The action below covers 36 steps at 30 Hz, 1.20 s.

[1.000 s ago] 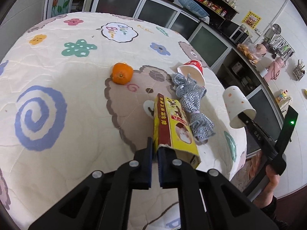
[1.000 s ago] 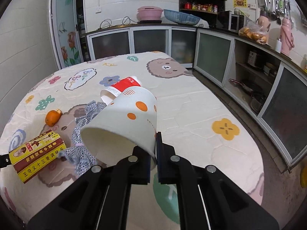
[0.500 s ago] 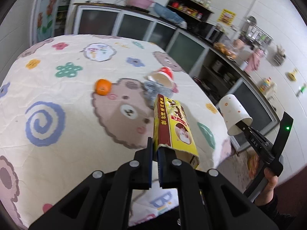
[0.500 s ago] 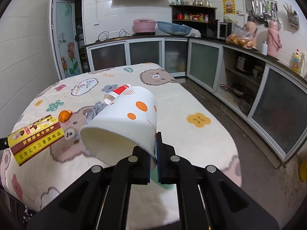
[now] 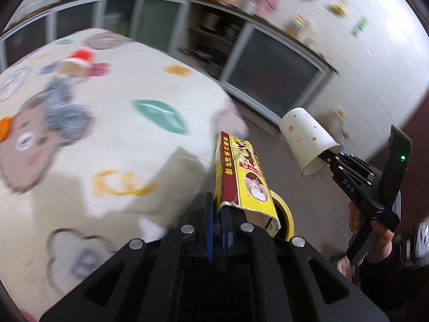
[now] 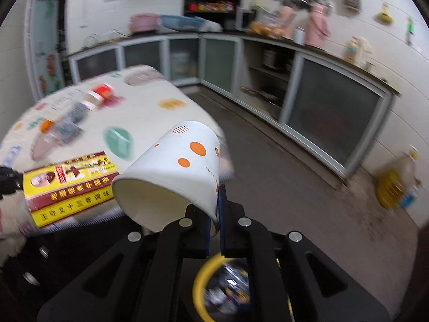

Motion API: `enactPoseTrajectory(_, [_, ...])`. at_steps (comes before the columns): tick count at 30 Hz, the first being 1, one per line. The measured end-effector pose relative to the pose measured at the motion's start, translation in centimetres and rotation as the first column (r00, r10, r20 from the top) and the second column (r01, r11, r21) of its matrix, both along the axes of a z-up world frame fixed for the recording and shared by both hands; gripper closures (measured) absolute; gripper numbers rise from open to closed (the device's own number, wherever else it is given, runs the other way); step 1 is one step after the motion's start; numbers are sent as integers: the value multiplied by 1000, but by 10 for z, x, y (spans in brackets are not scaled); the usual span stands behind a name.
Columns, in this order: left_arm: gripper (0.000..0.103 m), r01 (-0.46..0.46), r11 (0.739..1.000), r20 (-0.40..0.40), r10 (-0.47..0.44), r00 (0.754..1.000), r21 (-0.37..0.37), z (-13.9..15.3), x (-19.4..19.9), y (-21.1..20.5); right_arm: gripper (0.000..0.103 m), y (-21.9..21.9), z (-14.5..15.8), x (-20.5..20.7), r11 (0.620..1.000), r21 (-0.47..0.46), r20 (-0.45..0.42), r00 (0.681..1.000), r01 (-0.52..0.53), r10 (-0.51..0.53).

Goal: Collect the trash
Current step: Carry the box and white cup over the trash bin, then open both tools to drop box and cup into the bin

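ok, both loaded: left gripper (image 5: 217,209) clamps box (image 5: 242,171), right gripper (image 6: 214,214) pinches cup (image 6: 171,171) rim. bin (image 6: 199,289) sits under right one — centre over bin b4 letting go, box 2nd.

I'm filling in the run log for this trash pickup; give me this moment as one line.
left gripper: shut on box | right gripper: shut on cup | both off table | bin: below right gripper
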State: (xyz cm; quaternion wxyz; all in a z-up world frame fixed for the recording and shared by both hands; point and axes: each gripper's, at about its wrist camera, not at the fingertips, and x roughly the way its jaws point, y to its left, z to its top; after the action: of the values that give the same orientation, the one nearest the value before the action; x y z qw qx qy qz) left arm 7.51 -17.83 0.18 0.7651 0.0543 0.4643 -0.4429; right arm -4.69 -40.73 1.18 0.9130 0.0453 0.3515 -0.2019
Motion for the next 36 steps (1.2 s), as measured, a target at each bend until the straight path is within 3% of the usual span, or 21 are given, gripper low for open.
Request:
enactPoseTrajectory(7, [99,179,981,-11,-179,984,76,-24,-27,-71,99,-49,-41,-69,984,51,-93,981,173,-168])
enactPoseTrajectory(14, [99,282,949,-59,-276,959,137,-52,-47,-125,99,-68,-86,-105,964,81,-186,954,253,-235])
enactPoseTrajectory(22, [99,342,910,-103,-327,939,232,-88,-70,-173,99,-73,-140,-115,947,130,-281,927,295,-250])
enactPoseTrajectory(33, [98,378,862,-149,-347,926,337,-127,-82,-216,98,-88,-188,-112,924,167,-393,883,344,-258])
enactPoseTrajectory(35, [97,384,858,-155,-352,923,341,-129,-84,-221,98,-91,-194,-109,922,170,-415,874,348,-253])
enactPoseTrajectory(36, [89,386,858,-160,-352,922,340,-129,-84,-222,97,-93,-197,-108,920,173,-431,867,352,-250])
